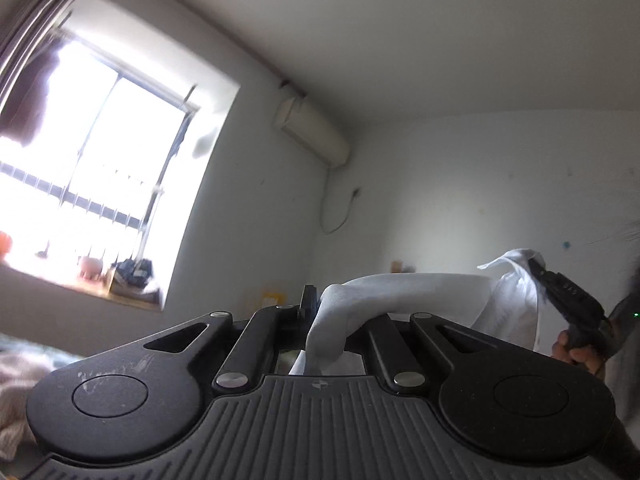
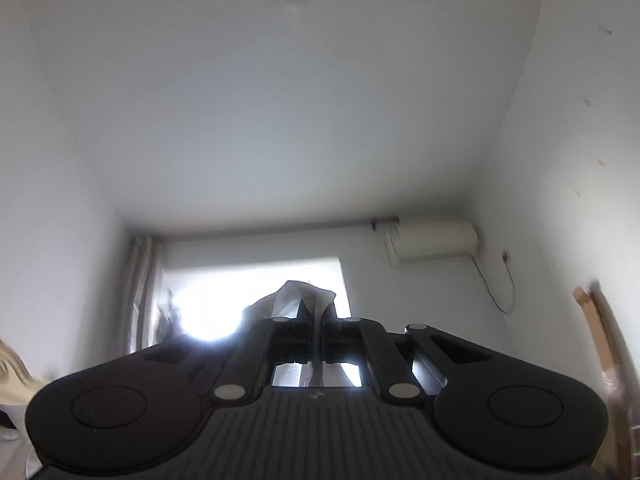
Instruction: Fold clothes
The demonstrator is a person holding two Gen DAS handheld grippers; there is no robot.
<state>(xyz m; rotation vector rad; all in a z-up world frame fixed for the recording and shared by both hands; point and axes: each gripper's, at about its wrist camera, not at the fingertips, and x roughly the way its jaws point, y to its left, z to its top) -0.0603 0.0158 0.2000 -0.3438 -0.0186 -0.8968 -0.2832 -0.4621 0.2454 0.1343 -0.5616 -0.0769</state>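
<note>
Here the left black two-finger gripper (image 1: 316, 304) pinches a pale grey-white cloth garment (image 1: 404, 286). The garment stretches rightward to the right black two-finger gripper (image 1: 538, 270), held in a hand (image 1: 576, 354) at the right edge, which clamps its bunched far corner. In the right wrist view, that gripper's jaws press together on a thin fold of the cloth, backlit. Surroundings: bright barred window (image 1: 104, 168) far left, striped curtain (image 1: 36, 20), cream wall air conditioner (image 1: 312, 130) with dangling cable (image 1: 340, 212), pink fabric (image 1: 16, 380) near left.
</note>
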